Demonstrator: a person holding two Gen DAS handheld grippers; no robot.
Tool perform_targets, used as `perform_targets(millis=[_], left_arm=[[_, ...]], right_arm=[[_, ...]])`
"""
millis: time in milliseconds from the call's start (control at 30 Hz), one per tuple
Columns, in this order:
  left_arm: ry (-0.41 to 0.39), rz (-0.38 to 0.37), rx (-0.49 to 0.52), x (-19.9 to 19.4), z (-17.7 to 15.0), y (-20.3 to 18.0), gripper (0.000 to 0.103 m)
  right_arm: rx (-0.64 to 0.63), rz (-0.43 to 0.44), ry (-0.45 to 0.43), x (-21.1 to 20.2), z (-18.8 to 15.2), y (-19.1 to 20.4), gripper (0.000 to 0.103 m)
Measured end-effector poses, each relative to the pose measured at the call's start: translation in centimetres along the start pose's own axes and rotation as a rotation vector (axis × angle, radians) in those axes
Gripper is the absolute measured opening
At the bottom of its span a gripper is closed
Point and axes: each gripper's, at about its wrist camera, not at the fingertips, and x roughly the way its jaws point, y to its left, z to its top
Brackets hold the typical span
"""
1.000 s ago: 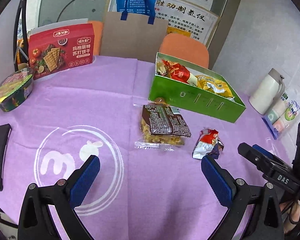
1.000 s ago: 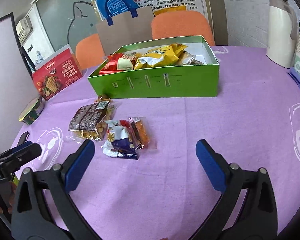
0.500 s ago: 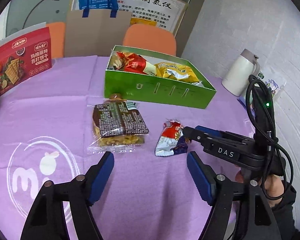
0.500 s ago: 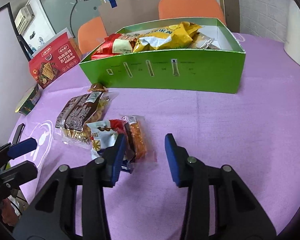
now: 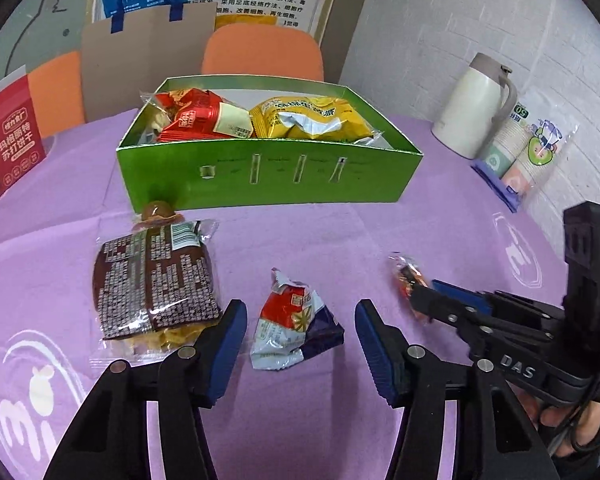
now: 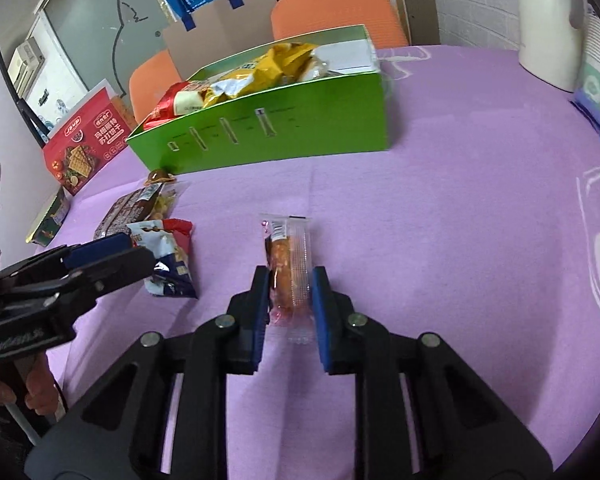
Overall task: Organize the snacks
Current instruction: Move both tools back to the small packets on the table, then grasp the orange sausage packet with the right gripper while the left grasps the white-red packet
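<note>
Your right gripper is clamped on the near end of a clear-wrapped orange snack bar, both blue pads pressed against its sides; the bar's far end points ahead toward the green box. Your left gripper is spread wide, with a red, white and purple snack packet lying on the purple table between its fingers, touching neither. Just left of that gripper lies a brown printed snack bag. Ahead of both grippers, the green box holds a red packet and a yellow bag. The left view alone shows the white thermos whole, with the sleeve of paper cups beside it; the right view alone shows the bar's full length.
</note>
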Motion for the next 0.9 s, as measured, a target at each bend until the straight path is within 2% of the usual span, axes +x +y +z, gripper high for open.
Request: perform_targets(millis=[133,167,200,233,500,567,633,667,900], left_arm=[[0.037,-0.007,-0.009,2.0,0.5,-0.1,0.057],[0.043,-0.010,-0.009,2.3,0.4,-0.1,0.055],[0.050,-0.012,-0.004,2.5,0.3,-0.1,0.042],[0.060,-0.020,-0.002,2.6,0.2,-0.1,0.038],[0.050,-0.023,-0.044,0.5,-2.1,0.7,0.039],[0.040,-0.026,-0.054,-0.3,-2.9,0.9,0.043],[0.024,-0.032,-0.063,-1.2,-3.5,1.1,0.054],[0.020,-0.034,-0.070,-1.4,-3.8,1.3,0.055],[0.036,-0.052,-0.075,-1.0,-4.0,1.5,0.055]], right_arm=[[0.020,-0.013,-0.011,-1.0,-0.3,-1.0,0.023],[0.024,-0.011,-0.011,-1.1,-0.3,-1.1,0.023],[0.025,-0.005,-0.009,-1.1,-0.4,-1.0,0.023],[0.021,-0.001,-0.007,-1.0,-0.4,-0.9,0.023],[-0.005,0.031,0.015,-0.8,-1.0,0.6,0.025],[-0.015,0.032,0.012,-1.1,-1.2,0.9,0.025],[-0.025,0.022,0.010,-1.3,-1.3,1.1,0.025],[-0.027,0.017,0.009,-1.3,-1.4,1.2,0.025],[-0.048,0.013,0.032,-0.4,-1.3,1.9,0.025]])
